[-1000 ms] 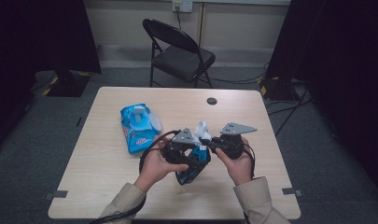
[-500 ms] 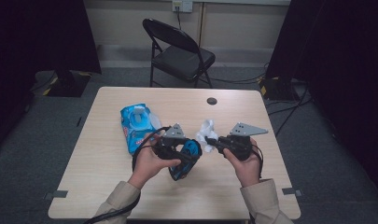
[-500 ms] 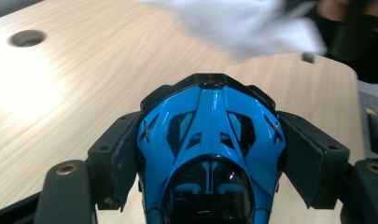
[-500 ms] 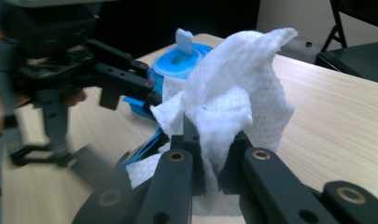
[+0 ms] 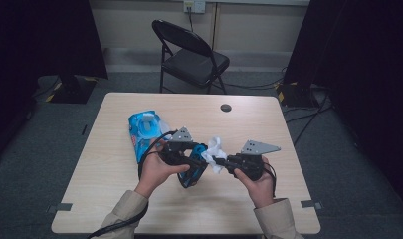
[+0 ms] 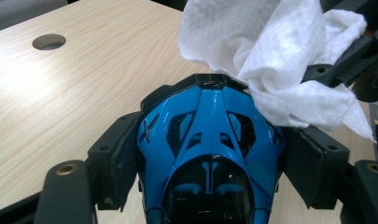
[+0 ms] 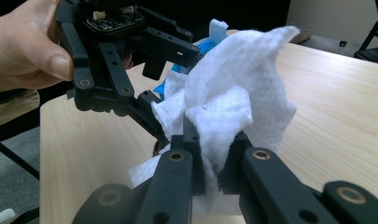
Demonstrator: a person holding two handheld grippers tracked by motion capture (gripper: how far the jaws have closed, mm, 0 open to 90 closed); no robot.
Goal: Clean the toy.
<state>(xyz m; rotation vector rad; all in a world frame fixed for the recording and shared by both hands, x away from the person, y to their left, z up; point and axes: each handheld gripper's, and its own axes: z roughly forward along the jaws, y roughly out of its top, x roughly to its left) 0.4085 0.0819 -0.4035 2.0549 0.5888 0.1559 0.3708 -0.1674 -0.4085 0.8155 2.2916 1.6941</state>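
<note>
Left gripper view: glossy blue-and-black toy car (image 6: 207, 154), hard plastic, angular nose, clamped between left gripper (image 6: 210, 163) pads above pale woodgrain table (image 6: 60, 107). Soft crumpled white wipe (image 6: 280, 60) touching nose of car. Right gripper view: right gripper (image 7: 214, 158) pinched tight on that fleecy wipe. High view: crinkly blue wipes pack (image 5: 145, 132) lying flat just left of the hands.

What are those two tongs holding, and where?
The left tongs clamp a blue toy car by its sides; the right tongs pinch a bunched white wipe.
</note>
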